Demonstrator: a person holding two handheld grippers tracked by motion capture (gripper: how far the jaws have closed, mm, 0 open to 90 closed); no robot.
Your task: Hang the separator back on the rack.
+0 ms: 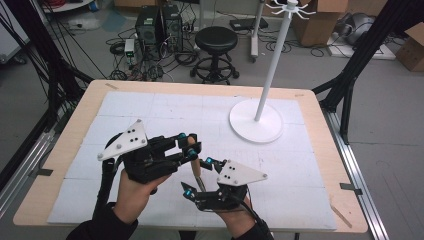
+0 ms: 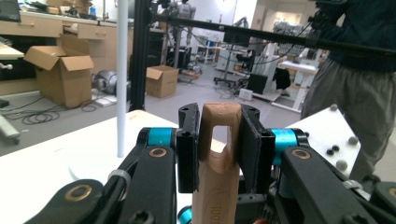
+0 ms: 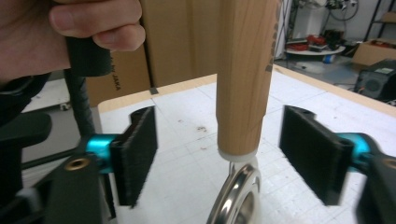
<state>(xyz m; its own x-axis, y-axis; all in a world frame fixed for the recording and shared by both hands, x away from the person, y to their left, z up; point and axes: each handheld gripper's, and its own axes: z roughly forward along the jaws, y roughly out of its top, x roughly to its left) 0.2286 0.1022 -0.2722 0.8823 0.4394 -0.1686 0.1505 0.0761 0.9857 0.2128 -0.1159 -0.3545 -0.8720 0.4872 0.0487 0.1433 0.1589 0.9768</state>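
My left gripper [image 1: 191, 145] is shut on the top end of a wooden handle [image 1: 196, 167], which hangs roughly upright over the white mat [image 1: 150, 115]. In the left gripper view the pads [image 2: 187, 149] press both sides of the handle's slotted end [image 2: 219, 163]. My right gripper [image 1: 197, 176] stands open around the handle's lower part. In the right gripper view the handle [image 3: 243, 79] hangs between the two pads [image 3: 140, 154], apart from both. A metal ring [image 3: 238, 196] sits below the handle's white collar. The hand holding the left gripper [image 3: 70, 28] shows at top left.
A white stand [image 1: 256, 122] with a round base, a tall pole and hooks on top stands on the mat at the back right. The wooden table edge [image 1: 200, 86] runs behind it. A black stool [image 1: 216, 42] and cardboard boxes sit on the floor beyond. A person [image 2: 355, 107] stands off to one side.
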